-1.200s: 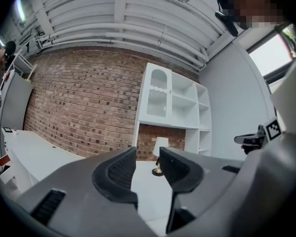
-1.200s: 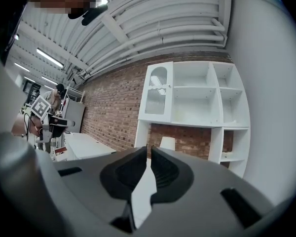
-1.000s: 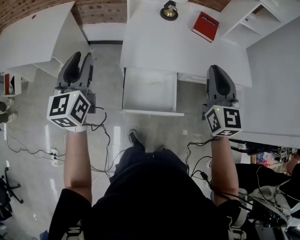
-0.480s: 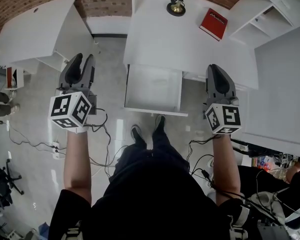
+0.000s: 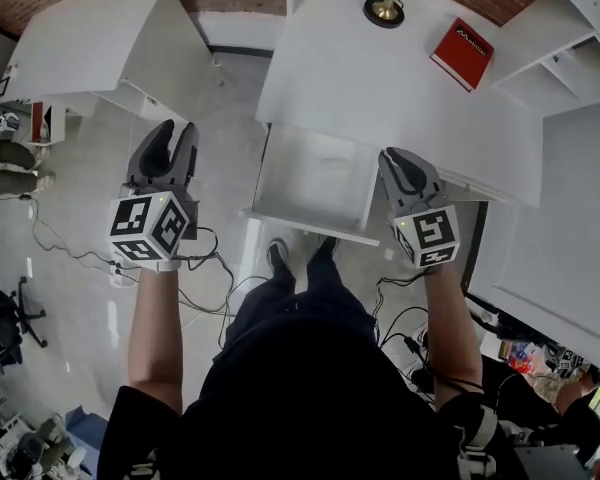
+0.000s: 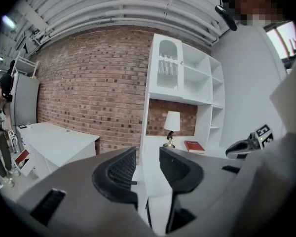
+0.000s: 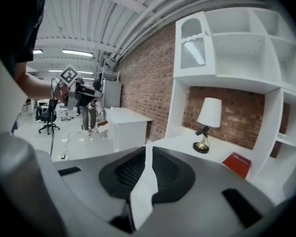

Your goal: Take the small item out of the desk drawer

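Brick-walled workroom: the white bench (image 5: 380, 88) carries a lamp (image 5: 385, 6) and a red book (image 5: 461, 40), and its drawer (image 5: 315, 178) stands open (the small item inside cannot be made out). Left claw (image 5: 173, 128), jaws apart and empty, hangs above cables (image 5: 205, 243) on the floor. The right claw (image 5: 392, 155), jaws just opening to an empty slit, hovers at the drawer's right edge.

Left hand-held gripper (image 6: 148, 158), jaws apart, faces lamp (image 6: 171, 125) and red book (image 6: 193, 146)

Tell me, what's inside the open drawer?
The drawer shows only its bare white bottom; I can make out no small item. Whatever lies farther back under the desk top is hidden.
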A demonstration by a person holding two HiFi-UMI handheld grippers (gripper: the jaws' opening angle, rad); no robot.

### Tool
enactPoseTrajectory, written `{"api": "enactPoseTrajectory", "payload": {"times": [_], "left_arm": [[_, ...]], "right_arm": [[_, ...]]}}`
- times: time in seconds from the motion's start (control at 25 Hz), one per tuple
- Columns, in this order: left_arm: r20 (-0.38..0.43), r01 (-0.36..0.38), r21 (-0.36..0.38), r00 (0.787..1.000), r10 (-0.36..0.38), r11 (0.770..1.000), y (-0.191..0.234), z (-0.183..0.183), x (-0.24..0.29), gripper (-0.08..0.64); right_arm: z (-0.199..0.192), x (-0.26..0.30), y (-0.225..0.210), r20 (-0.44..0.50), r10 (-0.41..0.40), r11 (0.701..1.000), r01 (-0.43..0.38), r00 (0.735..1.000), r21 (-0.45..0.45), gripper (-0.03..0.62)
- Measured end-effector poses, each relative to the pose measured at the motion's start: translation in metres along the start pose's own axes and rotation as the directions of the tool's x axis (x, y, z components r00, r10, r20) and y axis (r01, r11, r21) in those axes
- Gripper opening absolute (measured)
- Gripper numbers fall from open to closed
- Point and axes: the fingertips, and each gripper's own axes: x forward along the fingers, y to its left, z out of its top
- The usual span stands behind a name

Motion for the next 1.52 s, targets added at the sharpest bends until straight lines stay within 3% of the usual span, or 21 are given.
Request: {"api": "enactPoseTrajectory", "payload": {"times": [0.12, 0.36, 0.56, 0.76, 1.04, 1.24, 1.4, 1.52], "left_arm": [[-0.051, -0.027, -0.019, 0.998, 0.025, 0.999, -0.001, -0.024, 0.006, 0.147], [-0.161, -0.086, -0.052, 0.984, 0.076, 0.995, 0.008, -0.08, 0.018, 0.147], [-0.229, -0.137, -0.068, 0.966, 0.118, 0.988, 0.015, -0.111, 0.021, 0.147], [-0.267, -0.178, -0.073, 0.952, 0.153, 0.981, 0.022, -0.132, 0.018, 0.147], [-0.332, -0.207, -0.079, 0.928, 0.17, 0.975, 0.023, -0.162, 0.014, 0.147], [-0.368, -0.232, -0.067, 0.91, 0.192, 0.97, 0.028, -0.176, 0.005, 0.147], [-0.386, -0.275, -0.068, 0.894, 0.229, 0.959, 0.039, -0.184, -0.01, 0.147], [-0.398, -0.297, -0.056, 0.882, 0.251, 0.953, 0.041, -0.192, -0.016, 0.147]], "right_arm": [[-0.03, 0.019, 0.012, -0.062, 0.107, 0.994, -0.107, 0.992, -0.002, 0.055], [-0.087, 0.054, 0.029, -0.169, 0.208, 0.976, -0.215, 0.963, -0.022, 0.066], [-0.156, 0.088, 0.057, -0.329, 0.306, 0.931, -0.353, 0.894, -0.095, 0.088], [-0.211, 0.113, 0.073, -0.437, 0.377, 0.881, -0.462, 0.817, -0.103, 0.104], [-0.286, 0.158, 0.064, -0.61, 0.289, 0.855, -0.485, 0.738, -0.182, 0.127], [-0.328, 0.188, 0.061, -0.691, 0.241, 0.809, -0.534, 0.682, -0.245, 0.129], [-0.35, 0.204, 0.063, -0.719, 0.213, 0.77, -0.567, 0.662, -0.293, 0.137], [-0.366, 0.215, 0.06, -0.74, 0.19, 0.757, -0.576, 0.645, -0.308, 0.149]]}}
